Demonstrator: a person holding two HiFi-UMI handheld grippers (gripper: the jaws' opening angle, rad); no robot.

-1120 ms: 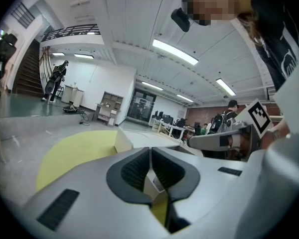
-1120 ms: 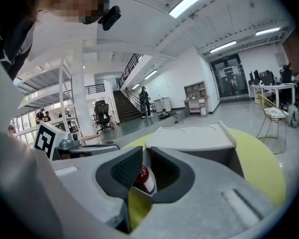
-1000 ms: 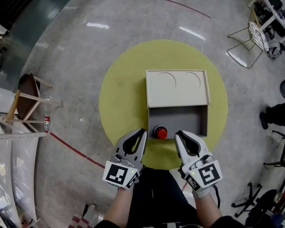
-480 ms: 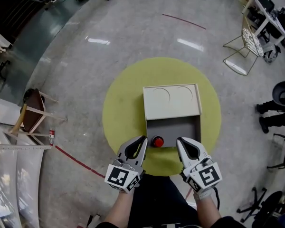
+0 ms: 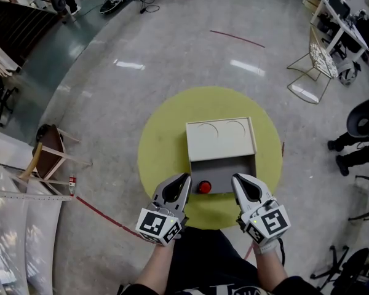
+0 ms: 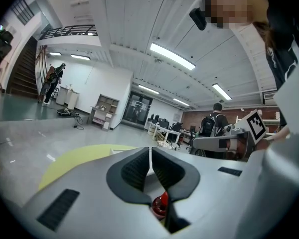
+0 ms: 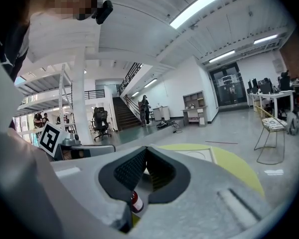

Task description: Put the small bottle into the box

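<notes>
A small dark bottle (image 5: 204, 187) with a red cap and a pale label stands upright at the near edge of the grey open half of a beige rectangular box (image 5: 221, 141). The box's far half is covered by a flat panel marked with two arcs.

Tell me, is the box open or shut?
Open: in the head view the box shows its grey inside, uncovered.

The left tool (image 5: 182, 180) and right tool (image 5: 237, 180) both have jaws together.
</notes>
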